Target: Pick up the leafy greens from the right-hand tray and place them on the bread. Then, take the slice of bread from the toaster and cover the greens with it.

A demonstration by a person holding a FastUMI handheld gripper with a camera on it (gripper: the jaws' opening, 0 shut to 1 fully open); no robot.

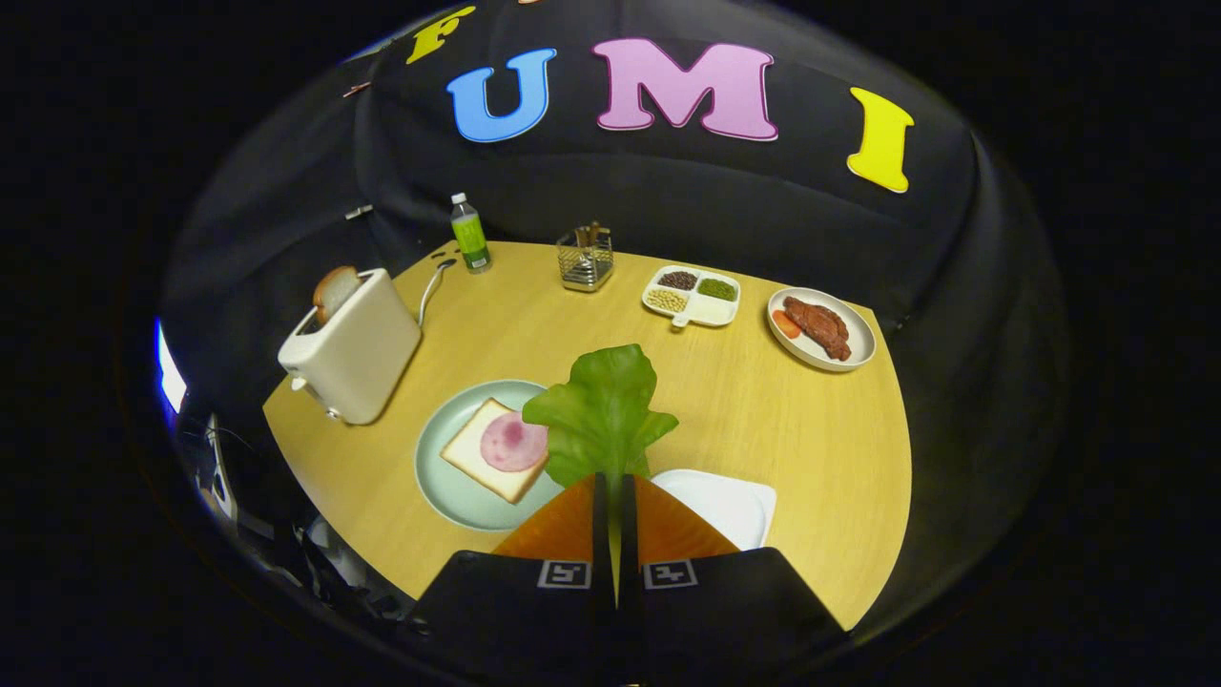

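Note:
My gripper point(615, 482) is shut on the stem end of a green lettuce leaf point(603, 410), which stands up from the fingertips above the table. Below and to the left lies a pale green plate point(448, 487) with a slice of bread point(472, 453) topped by a round pink slice of ham point(513, 442). A white tray point(730, 501), bare, sits just right of the fingers. Farther left stands a cream toaster point(353, 348) with a slice of bread point(334, 289) sticking out of its slot.
Along the back of the round wooden table point(763, 410) stand a green bottle point(469, 234), a wire holder point(586, 260), a divided dish of beans point(693, 294) and a plate with steak point(820, 327). The toaster's cord runs toward the bottle.

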